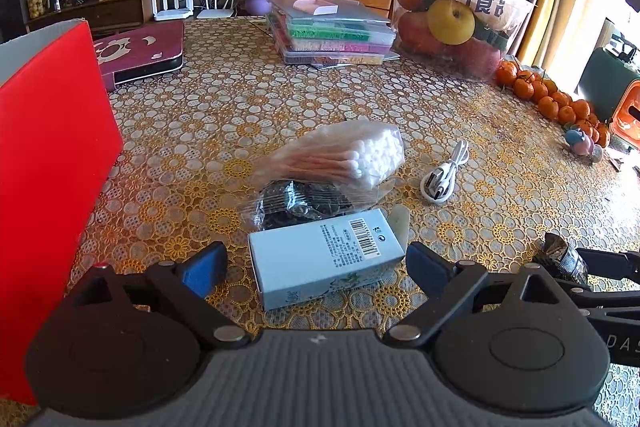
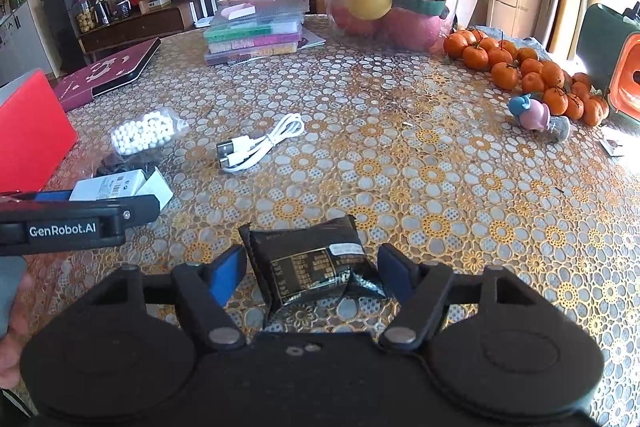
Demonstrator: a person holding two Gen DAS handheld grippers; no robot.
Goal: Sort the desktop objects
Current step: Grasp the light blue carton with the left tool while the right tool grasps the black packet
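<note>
A pale blue carton (image 1: 326, 257) with a barcode lies between the wide-spread fingers of my open left gripper (image 1: 320, 267); neither pad touches it. Behind it lie a clear bag of dark pieces (image 1: 304, 203), a bag of cotton swabs (image 1: 340, 157) and a coiled white USB cable (image 1: 444, 175). A black foil packet (image 2: 312, 271) rests on the tablecloth between the fingers of my open right gripper (image 2: 312, 271), with gaps on both sides. The carton (image 2: 108, 187), swabs (image 2: 142, 135) and cable (image 2: 260, 145) also show in the right wrist view.
A red box (image 1: 52, 163) stands close at the left. A maroon case (image 1: 140, 53), stacked bead boxes (image 1: 332, 35), a fruit bag (image 1: 460, 7), several mandarins (image 2: 532, 75) and a small toy (image 2: 536, 115) ring the patterned tablecloth (image 2: 400, 167). A hand (image 2: 12, 339) holds the left gripper.
</note>
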